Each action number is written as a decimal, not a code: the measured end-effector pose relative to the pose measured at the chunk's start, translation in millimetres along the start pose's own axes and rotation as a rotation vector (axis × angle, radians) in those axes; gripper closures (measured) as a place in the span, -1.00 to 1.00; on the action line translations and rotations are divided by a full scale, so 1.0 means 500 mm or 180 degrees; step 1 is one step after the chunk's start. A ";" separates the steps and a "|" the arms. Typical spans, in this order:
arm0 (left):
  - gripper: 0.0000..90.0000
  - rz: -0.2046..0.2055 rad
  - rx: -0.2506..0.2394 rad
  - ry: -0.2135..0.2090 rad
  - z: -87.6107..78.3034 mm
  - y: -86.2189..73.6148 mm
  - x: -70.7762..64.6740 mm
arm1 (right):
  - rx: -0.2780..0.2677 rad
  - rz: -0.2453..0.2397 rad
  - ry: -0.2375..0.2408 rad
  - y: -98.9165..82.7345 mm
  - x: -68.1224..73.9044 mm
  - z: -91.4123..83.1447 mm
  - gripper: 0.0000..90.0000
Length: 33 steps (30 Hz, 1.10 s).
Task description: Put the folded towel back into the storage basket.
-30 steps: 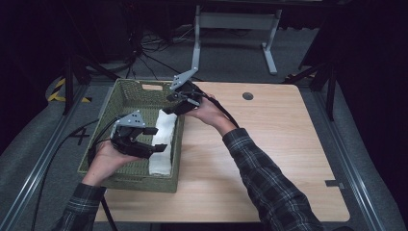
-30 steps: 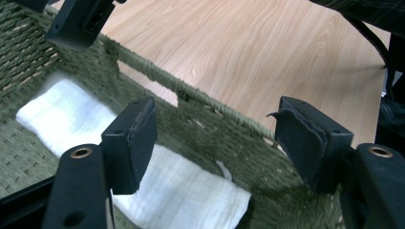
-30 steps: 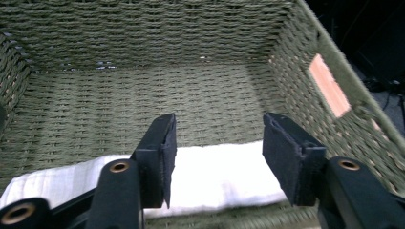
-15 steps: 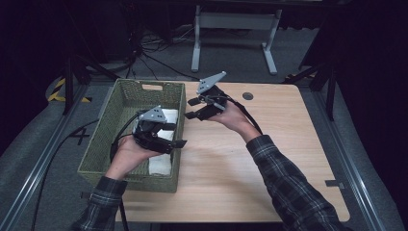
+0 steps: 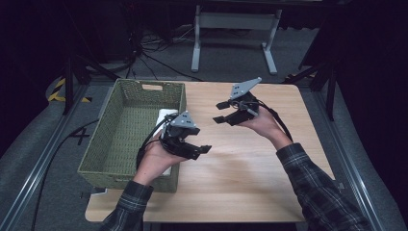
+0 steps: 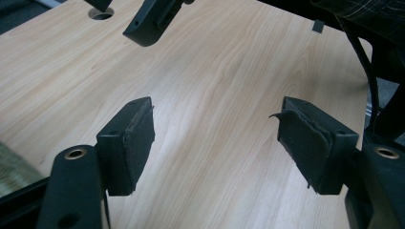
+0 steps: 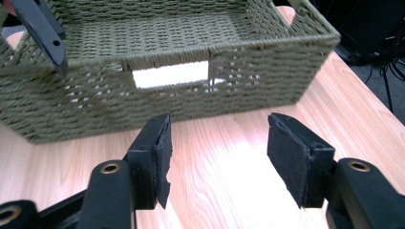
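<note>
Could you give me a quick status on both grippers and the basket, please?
Left gripper and right gripper open, empty, over the table. White item lies in the basket. Nothing in the way.

Plaid sleeves, black grippers with grey plates

Both forearms wear dark plaid sleeves at the frame's bottom; left gripper (image 5: 204,150) and right gripper (image 5: 219,111) are black, each topped by a grey three-cornered plate, trailing black cables, brass-ringed jaw screws.

olive-green woven basket (image 5: 126,134) holding a white cloth (image 5: 166,115); pale wood-grain table (image 5: 250,163); black grippers, left (image 5: 199,150) and right (image 5: 220,111), with grey top plates; dark plaid sleeves (image 5: 317,192); grey floor (image 5: 48,139).
</note>
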<state>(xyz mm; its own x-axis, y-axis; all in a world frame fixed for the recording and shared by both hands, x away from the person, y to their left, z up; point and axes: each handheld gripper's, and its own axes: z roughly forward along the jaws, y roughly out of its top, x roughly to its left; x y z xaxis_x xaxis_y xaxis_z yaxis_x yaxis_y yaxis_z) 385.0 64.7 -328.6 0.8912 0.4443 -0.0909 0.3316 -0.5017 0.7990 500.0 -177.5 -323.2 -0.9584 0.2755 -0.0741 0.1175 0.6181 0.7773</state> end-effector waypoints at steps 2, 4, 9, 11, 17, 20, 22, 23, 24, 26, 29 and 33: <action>-0.36 0.0015 0.0008 -0.0013 0.016 0.006 -0.009 | -0.0008 0.0017 -0.0026 -0.015 0.000 -0.015 -0.08; -0.37 0.0026 0.0022 -0.0039 0.033 0.012 -0.019 | -0.0005 0.0034 -0.0047 -0.031 -0.001 -0.028 -0.08; -0.38 0.0068 0.0012 -0.0114 0.075 0.015 -0.042 | -0.0010 0.0120 -0.0112 -0.071 -0.001 -0.055 -0.10; -0.40 0.0096 0.0003 -0.0095 0.093 0.012 -0.050 | -0.0015 0.0138 -0.0137 -0.087 0.001 -0.063 -0.10; -0.45 0.0142 0.0041 -0.0075 0.144 -0.011 -0.065 | 0.0003 0.0229 -0.0173 -0.137 0.009 -0.079 -0.15; -0.47 0.0150 0.0094 -0.0024 0.166 -0.024 -0.069 | 0.0011 0.0273 -0.0204 -0.162 0.013 -0.085 -0.16; -0.48 0.0123 0.0089 -0.0017 0.177 -0.033 -0.070 | 0.0005 0.0303 -0.0214 -0.179 0.017 -0.089 -0.17; -0.48 0.0110 0.0079 -0.0007 0.184 -0.039 -0.070 | 0.0005 0.0312 -0.0227 -0.188 0.019 -0.091 -0.17; -0.49 0.0084 0.0087 -0.0001 0.189 -0.043 -0.070 | -0.0001 0.0354 -0.0228 -0.199 0.021 -0.093 -0.18; -0.52 0.0142 0.0155 0.0109 0.199 -0.050 -0.072 | 0.0003 0.0387 -0.0250 -0.214 0.026 -0.095 -0.21; -0.57 0.0159 0.0218 0.0189 0.210 -0.054 -0.075 | 0.0053 0.0430 -0.0279 -0.240 0.034 -0.099 -0.22; -0.60 0.0176 0.0249 0.0233 0.225 -0.055 -0.079 | 0.0066 0.0478 -0.0328 -0.272 0.043 -0.108 -0.25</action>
<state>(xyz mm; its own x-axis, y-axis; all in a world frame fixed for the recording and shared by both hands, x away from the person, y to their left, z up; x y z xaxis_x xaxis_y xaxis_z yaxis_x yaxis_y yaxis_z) 375.3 -22.7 -413.9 0.8847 0.4661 -0.0020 0.3083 -0.5820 0.7525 449.6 -295.3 -396.9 -0.8981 0.4392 -0.0228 0.2636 0.5791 0.7714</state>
